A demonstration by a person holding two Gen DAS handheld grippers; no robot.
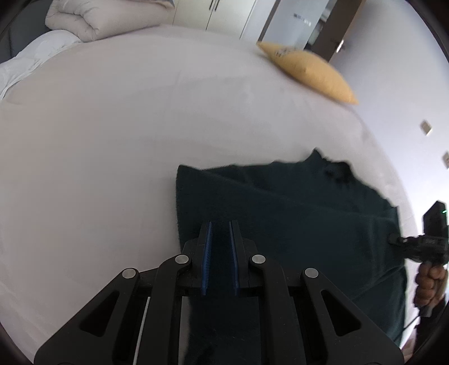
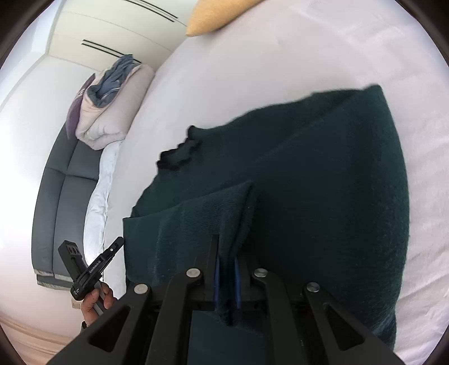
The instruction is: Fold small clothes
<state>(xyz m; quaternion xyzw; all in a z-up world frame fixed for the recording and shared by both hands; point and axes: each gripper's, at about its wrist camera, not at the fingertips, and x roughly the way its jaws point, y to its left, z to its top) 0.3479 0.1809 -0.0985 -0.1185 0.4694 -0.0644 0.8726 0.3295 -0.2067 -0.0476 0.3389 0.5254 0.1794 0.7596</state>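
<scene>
Bed: wide, pale sheet, smooth; bears every item below.

Dark green knitted garment: lies on the near part of the bed, partly doubled over, with a small dark ruffled trim at one edge. Judged soft, limp and fairly thick; light, not slippery, not fragile. It will sag and drape between two held points, so hold is best taken at hems and corners, pinching through both layers, and the fold laid down flat rather than dropped.

Folded duvet: beige, at the far end of the bed.

Yellow cushion: at the far edge. A dark motif shows on it; too blurred to read.

Left gripper: jaws nearly closed, dark cloth between the blue pads; judged to be pinching the garment's edge.

Right gripper: jaws nearly closed, clamped on a raised fold of the garment.

Writing: white lettering on the left gripper's body, seen in the right wrist view, too small to read. No brand or label visible on the garment.
</scene>
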